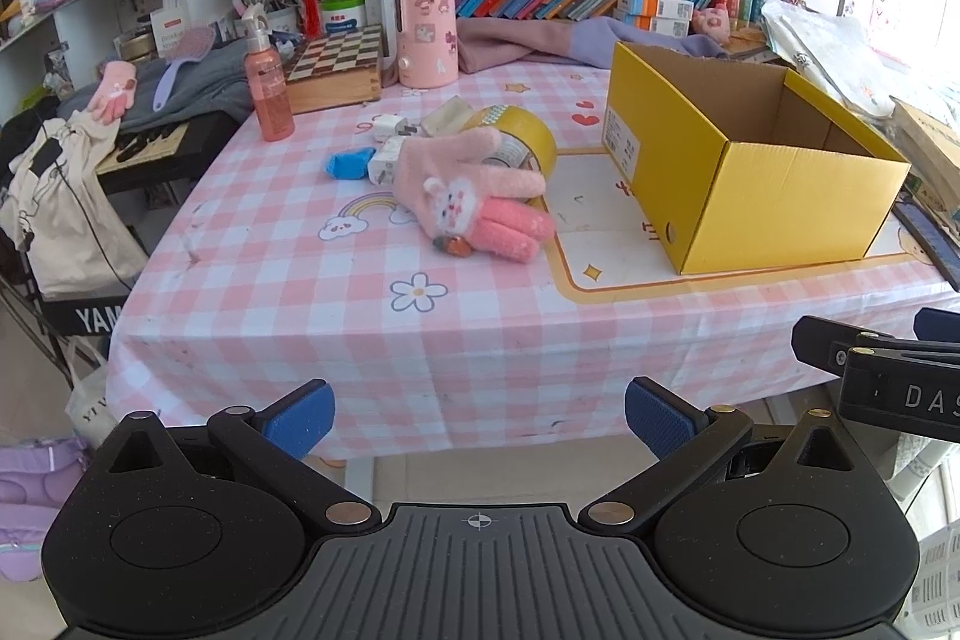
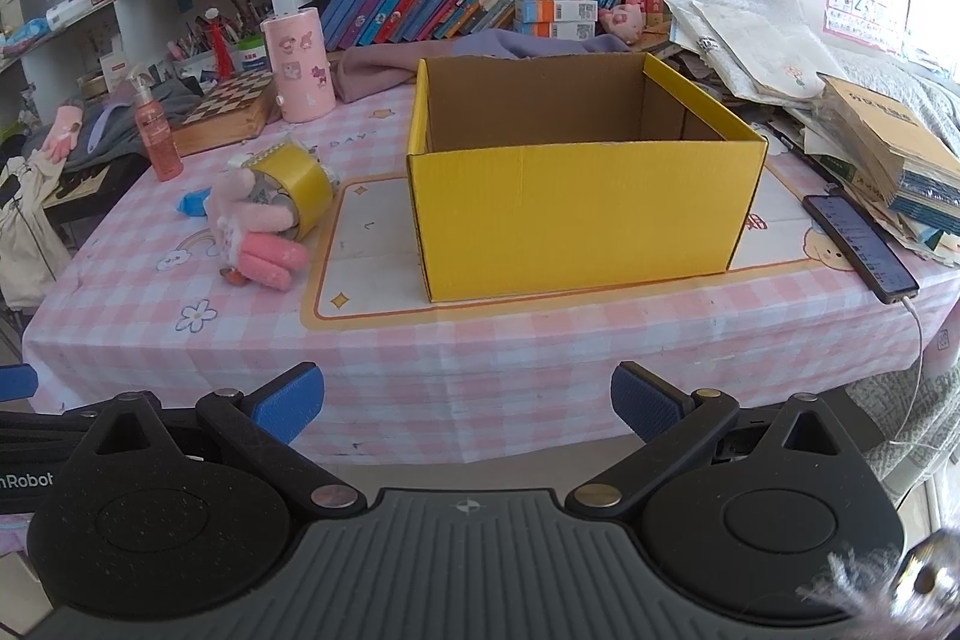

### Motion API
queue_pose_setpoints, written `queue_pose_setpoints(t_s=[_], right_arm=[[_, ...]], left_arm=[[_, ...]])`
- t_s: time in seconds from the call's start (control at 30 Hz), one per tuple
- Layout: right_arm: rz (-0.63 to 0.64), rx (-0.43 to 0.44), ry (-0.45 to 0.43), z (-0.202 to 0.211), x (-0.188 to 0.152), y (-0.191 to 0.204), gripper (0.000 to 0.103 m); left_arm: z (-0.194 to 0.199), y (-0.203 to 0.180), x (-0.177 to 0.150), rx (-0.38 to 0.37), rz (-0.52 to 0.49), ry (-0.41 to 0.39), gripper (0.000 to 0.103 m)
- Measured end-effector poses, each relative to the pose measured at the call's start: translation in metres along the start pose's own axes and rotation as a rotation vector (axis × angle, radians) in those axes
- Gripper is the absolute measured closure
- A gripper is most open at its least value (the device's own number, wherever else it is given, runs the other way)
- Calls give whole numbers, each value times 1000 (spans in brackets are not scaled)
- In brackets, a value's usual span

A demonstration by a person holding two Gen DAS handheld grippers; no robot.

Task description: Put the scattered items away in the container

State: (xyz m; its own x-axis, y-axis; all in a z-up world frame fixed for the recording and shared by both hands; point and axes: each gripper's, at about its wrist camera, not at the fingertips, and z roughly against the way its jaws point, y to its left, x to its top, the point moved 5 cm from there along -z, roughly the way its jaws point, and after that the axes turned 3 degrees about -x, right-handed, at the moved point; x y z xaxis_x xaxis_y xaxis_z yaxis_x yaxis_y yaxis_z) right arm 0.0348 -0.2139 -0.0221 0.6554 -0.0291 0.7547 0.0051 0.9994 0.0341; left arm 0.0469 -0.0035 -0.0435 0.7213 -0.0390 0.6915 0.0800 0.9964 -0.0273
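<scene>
Tabletop (image 2: 480,376) with pink checked cloth; yellow cardboard box (image 2: 576,214) open-topped, looks empty, on the right half. Left of the box, apart from it, a small pile: pink glove (image 1: 462,190) lying over a yellow tape roll (image 1: 528,139), white chargers (image 1: 390,142) and a blue item (image 1: 348,163) just behind. Left gripper (image 1: 480,418) spread wide, nothing held, short of the tabletop edge; right gripper (image 2: 468,403) same, facing the box

A pink-checked table (image 1: 336,316) carries a yellow box (image 1: 774,196), glove (image 1: 462,196) and tape roll (image 1: 528,133).
</scene>
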Motion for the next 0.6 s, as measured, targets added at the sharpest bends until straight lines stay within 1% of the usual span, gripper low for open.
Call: queue_pose_setpoints(t_s=[0.33, 0.5, 0.6], right_arm=[[11, 19, -3, -1, -1, 2, 0], [10, 20, -2, -1, -2, 1, 2], [7, 18, -1, 0, -3, 1, 3]], left_arm=[[0, 1, -2, -8, 12, 4, 0], [3, 0, -2, -41, 19, -14, 0], [4, -4, -2, -53, 5, -16, 0]])
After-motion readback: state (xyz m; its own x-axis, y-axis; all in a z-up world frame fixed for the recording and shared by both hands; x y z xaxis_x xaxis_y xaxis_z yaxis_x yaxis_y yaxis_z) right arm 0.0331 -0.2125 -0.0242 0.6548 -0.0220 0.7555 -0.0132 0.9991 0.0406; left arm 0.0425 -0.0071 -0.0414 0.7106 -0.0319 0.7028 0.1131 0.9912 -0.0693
